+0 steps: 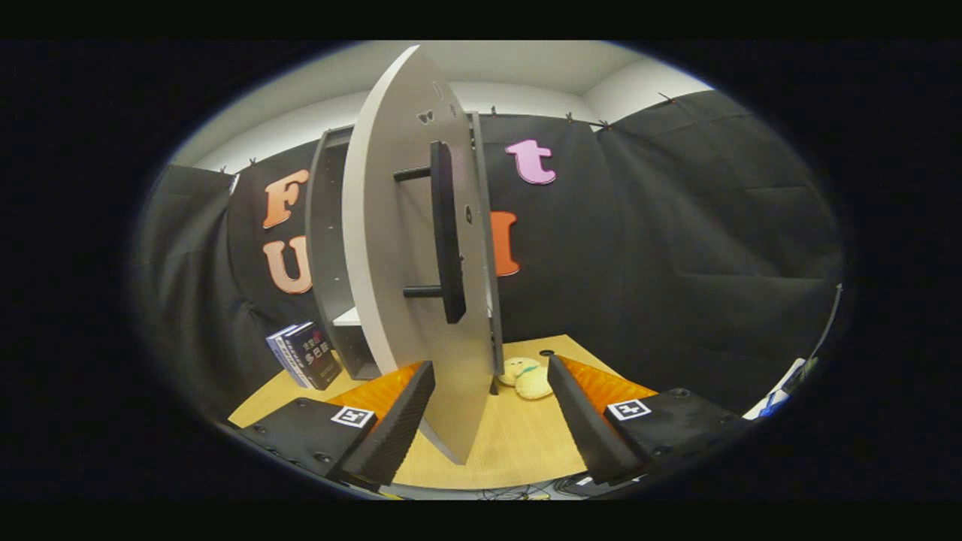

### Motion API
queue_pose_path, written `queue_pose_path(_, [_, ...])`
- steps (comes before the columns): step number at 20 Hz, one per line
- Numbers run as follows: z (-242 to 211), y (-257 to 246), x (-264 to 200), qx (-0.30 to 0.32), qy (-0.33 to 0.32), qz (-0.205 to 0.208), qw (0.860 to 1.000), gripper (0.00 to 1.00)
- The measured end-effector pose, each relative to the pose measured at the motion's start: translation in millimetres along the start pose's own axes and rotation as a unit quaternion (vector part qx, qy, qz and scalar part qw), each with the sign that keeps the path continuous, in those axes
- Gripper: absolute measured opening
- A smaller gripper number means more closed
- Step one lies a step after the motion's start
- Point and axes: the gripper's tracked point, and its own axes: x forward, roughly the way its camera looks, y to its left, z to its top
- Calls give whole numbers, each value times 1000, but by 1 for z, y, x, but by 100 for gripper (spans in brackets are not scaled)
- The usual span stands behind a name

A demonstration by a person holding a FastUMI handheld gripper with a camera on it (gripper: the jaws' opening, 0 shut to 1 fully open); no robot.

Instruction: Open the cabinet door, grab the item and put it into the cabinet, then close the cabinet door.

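The grey cabinet (331, 248) stands on the wooden table (518, 443) with its door (391, 248) swung wide open toward me, edge-on between my fingers. A black bar handle (447, 233) sticks out from the door's face. A small yellow plush toy (528, 378) lies on the table just past the door's edge, ahead of my fingers and nearer the right one. My gripper (492, 379) is open, its fingers spread on either side of the door's lower corner without pressing it. A pale shelf shows inside the cabinet.
A few dark-covered books (304, 355) lean against the cabinet's left side. Black cloth walls close in the booth behind and to the right. Cables lie along the table's near edge, and a small dark hole sits in the tabletop beyond the toy.
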Motion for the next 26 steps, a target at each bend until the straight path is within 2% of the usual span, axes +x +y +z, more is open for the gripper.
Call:
queue_pose_path(4, [0, 29, 10, -2, 3, 33, 999, 97])
queue_pose_path(13, [-3, 87, 42, -8, 9, 78, 997, 97])
queue_pose_path(20, [-7, 150, 122, -46, 8, 103, 994, 97])
queue_pose_path(26, [-1, 183, 187, -48, 7, 105, 993, 97])
